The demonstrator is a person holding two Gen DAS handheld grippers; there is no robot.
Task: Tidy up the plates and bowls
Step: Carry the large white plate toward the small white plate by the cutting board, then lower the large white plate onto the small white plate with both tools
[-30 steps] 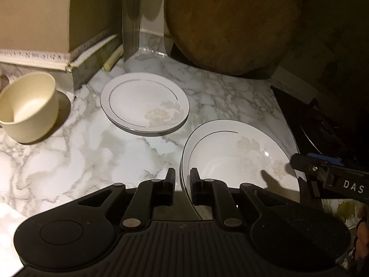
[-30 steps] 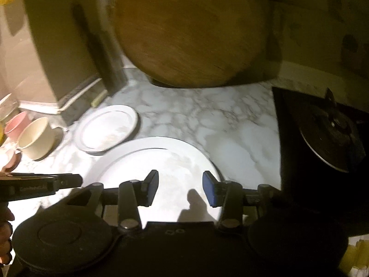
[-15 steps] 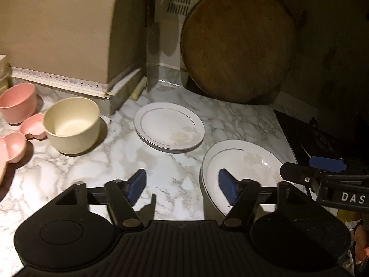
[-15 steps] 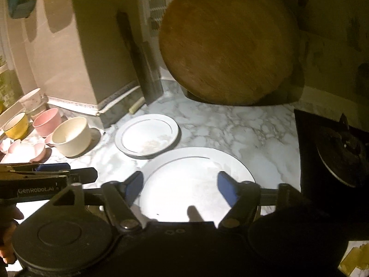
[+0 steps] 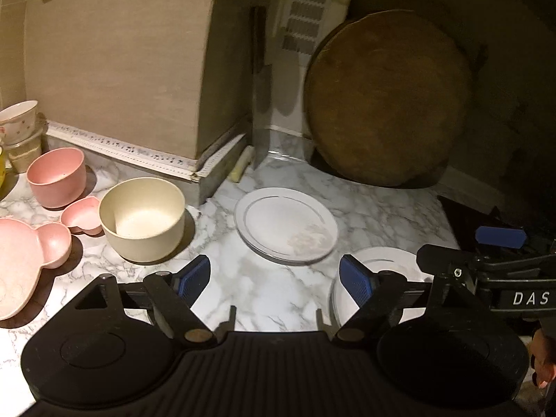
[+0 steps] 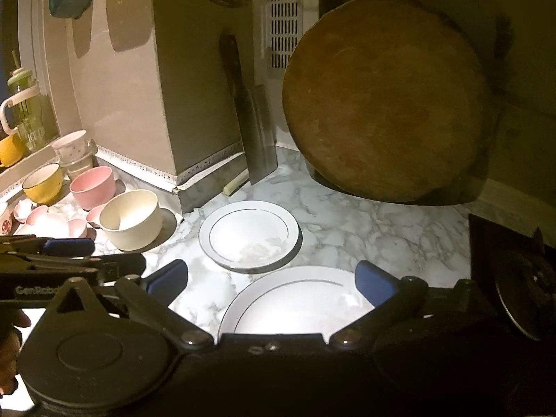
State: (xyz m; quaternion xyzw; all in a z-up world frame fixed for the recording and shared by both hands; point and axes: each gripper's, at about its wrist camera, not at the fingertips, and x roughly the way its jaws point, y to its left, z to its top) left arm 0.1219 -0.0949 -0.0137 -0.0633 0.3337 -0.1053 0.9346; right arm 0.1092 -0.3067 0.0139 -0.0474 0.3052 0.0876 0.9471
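Dim kitchen corner, lit brightly from the near side

A white marble-veined table [image 6: 365, 219] meets beige tiled walls [image 5: 114, 69]; a round wooden cutting board [image 6: 382, 100] leans in the corner beside a cleaver [image 6: 257, 139] and a slotted vent [image 6: 283, 17], with a dark stove [image 6: 514, 271] at right.

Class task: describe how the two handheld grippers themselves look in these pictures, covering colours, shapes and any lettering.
Both are black plastic tools. The left gripper has a ribbed black body, two round discs, angular linkage arms and blue ridged finger pads. The right gripper is built alike, with smooth-looking blue pads. White lettering shows on their sides: "DAS" on the right, "GenRobo" on the left. No sleeves or cables show.
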